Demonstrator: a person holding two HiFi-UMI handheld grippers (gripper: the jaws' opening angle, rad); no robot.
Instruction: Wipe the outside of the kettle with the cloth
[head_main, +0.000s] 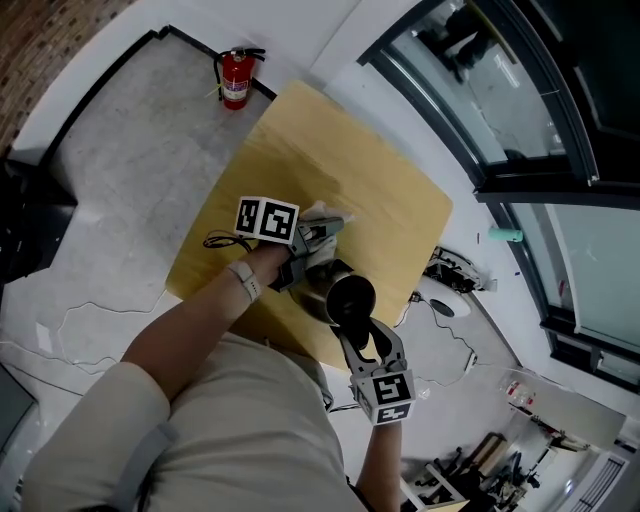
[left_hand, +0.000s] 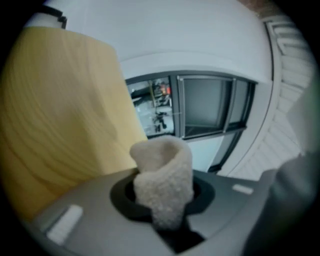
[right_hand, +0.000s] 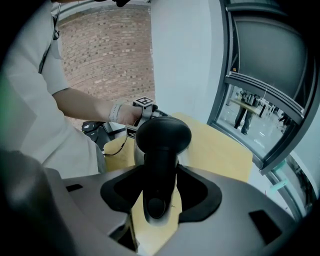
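Note:
A steel kettle (head_main: 325, 288) with a black lid (head_main: 351, 297) and black handle (right_hand: 159, 165) stands near the front edge of the wooden table (head_main: 390, 215). My right gripper (head_main: 358, 335) is shut on the handle; in the right gripper view the jaws clasp it on both sides. My left gripper (head_main: 318, 238) is shut on a folded white cloth (left_hand: 165, 177), which sticks up between its jaws. In the head view the cloth (head_main: 328, 214) lies at the kettle's far side. Whether it touches the kettle body, I cannot tell.
A red fire extinguisher (head_main: 236, 78) stands on the floor by the wall beyond the table. A black cable (head_main: 222, 240) trails off the table's left edge. Glass window frames (head_main: 520, 130) run along the right. Cables and a white device (head_main: 450, 275) lie right of the table.

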